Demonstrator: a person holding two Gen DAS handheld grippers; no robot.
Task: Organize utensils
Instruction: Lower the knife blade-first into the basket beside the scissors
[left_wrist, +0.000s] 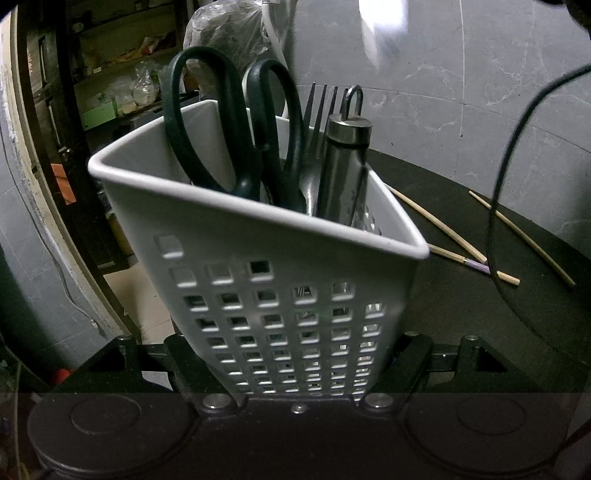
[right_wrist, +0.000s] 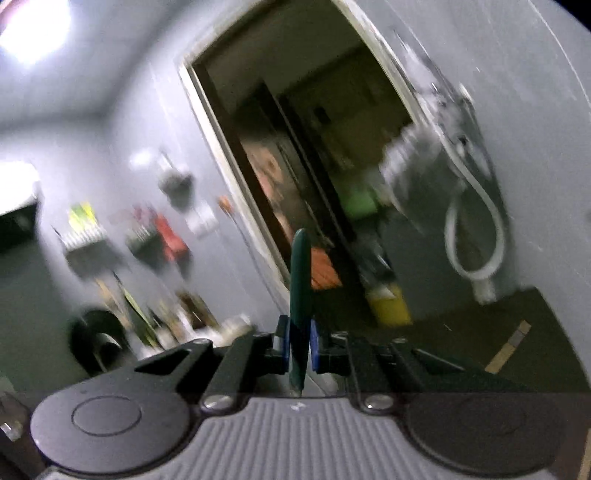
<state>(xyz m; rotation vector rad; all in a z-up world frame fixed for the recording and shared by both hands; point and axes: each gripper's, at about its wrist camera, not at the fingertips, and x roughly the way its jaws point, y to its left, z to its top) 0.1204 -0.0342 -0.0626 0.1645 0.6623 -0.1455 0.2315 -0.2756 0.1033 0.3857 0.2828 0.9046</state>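
My left gripper (left_wrist: 295, 354) is shut on the base of a white perforated utensil holder (left_wrist: 280, 266), with a black finger (left_wrist: 181, 354) on each side. The holder leans slightly and contains dark green scissors (left_wrist: 221, 122), a fork (left_wrist: 325, 107) and a steel cylindrical tool (left_wrist: 343, 166) with a hanging loop. Loose wooden chopsticks (left_wrist: 443, 229) lie on the dark round table (left_wrist: 461, 314) to the holder's right. In the blurred right wrist view, my right gripper (right_wrist: 298, 343) is shut on a slim dark green utensil handle (right_wrist: 300, 273). The handle stands upright between the blue pads (right_wrist: 282, 343); its working end is hidden.
A black cable (left_wrist: 498, 184) hangs over the table's right side. Behind the holder are a doorway with cluttered shelves (left_wrist: 110, 74) and a plastic bag (left_wrist: 225, 33). The right wrist view shows a grey wall, a white hose (right_wrist: 476, 229) and items hung on the wall at left.
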